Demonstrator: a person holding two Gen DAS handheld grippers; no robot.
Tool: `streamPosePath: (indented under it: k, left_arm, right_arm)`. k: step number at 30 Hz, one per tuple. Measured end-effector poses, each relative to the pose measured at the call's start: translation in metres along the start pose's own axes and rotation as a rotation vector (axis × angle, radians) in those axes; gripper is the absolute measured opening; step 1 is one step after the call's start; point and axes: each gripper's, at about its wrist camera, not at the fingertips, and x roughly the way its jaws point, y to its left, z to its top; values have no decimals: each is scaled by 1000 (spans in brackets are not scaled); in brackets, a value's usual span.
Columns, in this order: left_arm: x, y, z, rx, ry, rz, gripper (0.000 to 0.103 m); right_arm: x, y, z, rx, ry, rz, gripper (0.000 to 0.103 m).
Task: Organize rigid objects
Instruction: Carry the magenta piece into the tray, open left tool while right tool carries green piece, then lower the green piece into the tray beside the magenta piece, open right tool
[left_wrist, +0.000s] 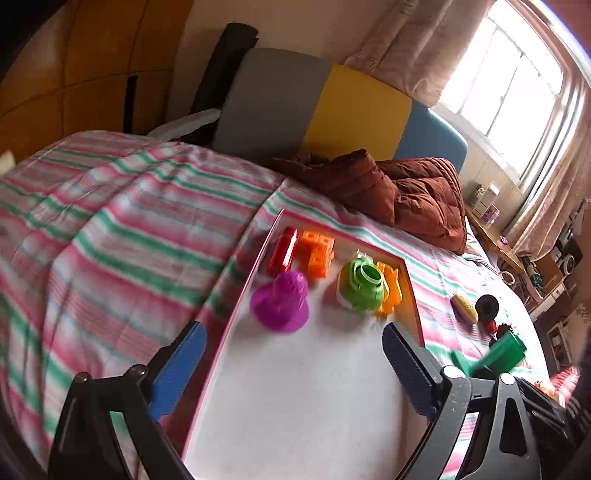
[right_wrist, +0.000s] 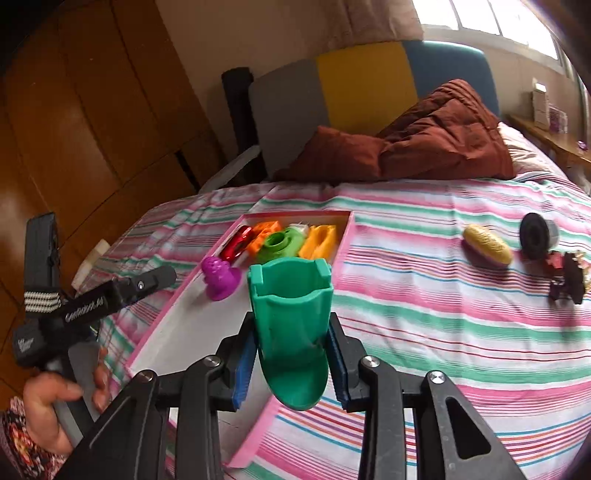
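While the right gripper (right_wrist: 291, 365) clamps its blue pads onto the sides of a teal-green hollow plastic cup-shaped piece (right_wrist: 291, 321), holding it over the near corner of the pink-rimmed white tray (right_wrist: 255, 443), the left gripper (left_wrist: 295, 365) hangs over that same tray with its jaws spread wide and nothing between them. No earlier shot to compare, so that's all I can say about it. Inside the tray, a purple plastic piece with a flared round base (left_wrist: 280, 302) sits closest to the left gripper, near the tray's left rim. Toward the tray's far end there's a shiny red plastic block (left_wrist: 282, 251), an orange blocky plastic piece (left_wrist: 317, 254) just beside it, a light green ring-topped plastic part (left_wrist: 360, 290), and a yellow-orange flat plastic piece (left_wrist: 389, 291) up against the tray's right wall. Off the tray to its right, on the pink, green and white striped bedspread (right_wrist: 443, 332), lie a yellow and purple oval brush-like thing (right_wrist: 487, 245), a black roll (right_wrist: 535, 234) and a small dark jumble with red bits (right_wrist: 565, 277), too blurry to identify. A hand (right_wrist: 48, 413) with a floral sleeve grips the left gripper's handle, left of the tray.
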Motion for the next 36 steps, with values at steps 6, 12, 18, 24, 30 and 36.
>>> streamPosePath:
  k: [6,12,18,24,30,36]
  left_arm:
    - [-18,15,-18,-46,-12,33,99]
    - [-32,25,-29,-53,-34,59,101]
    - [-38,40,-31,-92,-34,67,101]
    - [-39,46,-32,-114,-28,71,101]
    - [-41,47,-34,-122,-26,67,101]
    - [-42,44,-37,-118,-30,62,101]
  right_arm:
    - [21,19,2,-22,48,32,35]
    - [56,39,10,-65,117,20,35]
    - [98,55,19,-118,186,-19,35]
    - [120,62,27,-153,188,-65,35]
    - [127,63,29,-172,214,-101,37]
    - [95,49,21,-86,192,-34,37]
